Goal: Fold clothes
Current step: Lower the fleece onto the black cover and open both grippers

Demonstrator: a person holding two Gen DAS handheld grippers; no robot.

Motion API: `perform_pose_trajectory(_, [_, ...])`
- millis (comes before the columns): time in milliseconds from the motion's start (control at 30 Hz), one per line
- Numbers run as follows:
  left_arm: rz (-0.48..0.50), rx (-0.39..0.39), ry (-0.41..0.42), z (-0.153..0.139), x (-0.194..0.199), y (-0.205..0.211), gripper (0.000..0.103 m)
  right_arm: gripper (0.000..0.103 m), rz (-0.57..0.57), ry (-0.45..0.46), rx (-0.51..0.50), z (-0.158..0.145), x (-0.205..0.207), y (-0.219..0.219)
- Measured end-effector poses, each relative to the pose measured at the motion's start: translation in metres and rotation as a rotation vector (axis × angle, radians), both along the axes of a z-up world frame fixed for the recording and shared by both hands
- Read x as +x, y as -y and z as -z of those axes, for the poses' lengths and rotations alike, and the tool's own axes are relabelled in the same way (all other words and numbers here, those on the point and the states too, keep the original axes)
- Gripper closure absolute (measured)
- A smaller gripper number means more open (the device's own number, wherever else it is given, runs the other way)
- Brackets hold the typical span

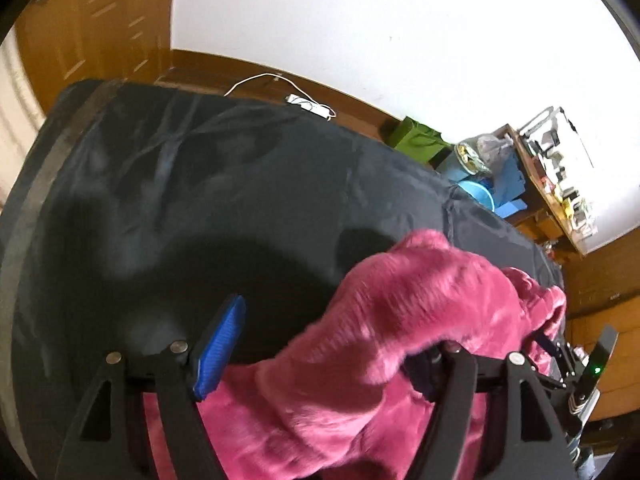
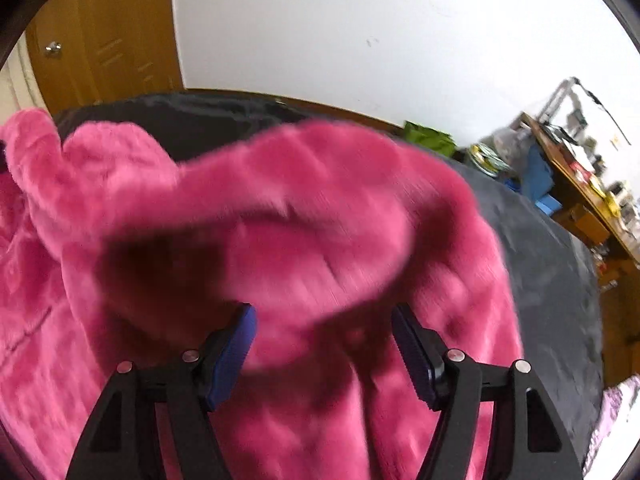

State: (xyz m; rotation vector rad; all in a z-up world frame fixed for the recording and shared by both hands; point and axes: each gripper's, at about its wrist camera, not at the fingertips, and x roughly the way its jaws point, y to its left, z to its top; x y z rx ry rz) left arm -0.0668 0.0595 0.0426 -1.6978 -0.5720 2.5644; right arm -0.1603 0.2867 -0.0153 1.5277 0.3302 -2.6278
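A fluffy pink fleece garment [image 2: 280, 208] lies bunched on a dark sheet [image 1: 200, 180] that covers the work surface. In the left wrist view a fold of the garment [image 1: 420, 300] drapes over the right-hand finger of my left gripper [image 1: 332, 332] and hides its pad. The left blue pad [image 1: 220, 348] stands bare over the sheet, and the jaws are wide apart. In the right wrist view my right gripper [image 2: 325, 316] is open over the garment. A blurred lobe of fleece sits between its two blue pads [image 2: 232, 360], which do not pinch it.
The dark sheet [image 2: 540, 248] runs to the far wall. Beyond it lie a white power strip with cable [image 1: 312, 106], a green bag [image 1: 416, 140], a blue basin [image 1: 476, 196] and a cluttered wooden desk [image 1: 560, 184]. A wooden door [image 2: 100, 40] stands at back left.
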Motion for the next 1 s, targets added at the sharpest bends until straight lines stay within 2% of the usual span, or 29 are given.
perform_pose_trajectory(100, [0.005,-0.033,0.021,0.012,-0.015,-0.007,0.026,0.032,-0.008,0.012,0.024,0.015,-0.020,0.004])
perform_pose_trajectory(200, [-0.065,-0.048,0.060,0.029,-0.018,0.005,0.026,0.030,0.037,0.005,0.012,0.023,-0.027,-0.001])
perform_pose_trajectory(267, [-0.135,-0.035,0.104,0.044,-0.015,0.018,0.026,0.028,0.083,-0.018,0.032,0.022,-0.027,-0.004])
perform_pose_trajectory(367, [-0.183,0.010,0.136,0.061,-0.011,0.031,0.022,0.027,0.180,-0.056,0.074,0.021,-0.032,-0.015])
perform_pose_trajectory(500, [-0.134,-0.035,0.134,0.060,-0.008,0.023,0.021,0.026,0.257,-0.030,0.042,0.021,-0.044,-0.027])
perform_pose_trajectory(567, [-0.083,-0.047,0.143,0.055,-0.004,0.018,0.021,0.026,0.240,-0.018,0.060,0.020,-0.046,-0.031])
perform_pose_trajectory(633, [-0.039,-0.027,0.138,0.048,0.007,0.018,0.021,0.026,0.226,-0.002,0.073,0.017,-0.045,-0.039])
perform_pose_trajectory(700, [-0.008,-0.002,0.125,0.041,0.021,0.020,0.021,0.026,0.215,0.010,0.054,0.011,-0.035,-0.048])
perform_pose_trajectory(833, [0.052,-0.020,0.088,0.030,0.058,0.022,0.021,0.026,0.173,0.017,0.002,0.004,-0.020,-0.064])
perform_pose_trajectory(900, [0.085,-0.032,0.073,0.030,0.073,0.020,0.021,0.025,0.166,0.023,-0.016,0.003,-0.014,-0.065])
perform_pose_trajectory(1000, [0.120,-0.051,0.093,0.040,0.091,0.019,0.020,0.025,0.147,0.018,-0.019,0.000,0.001,-0.059])
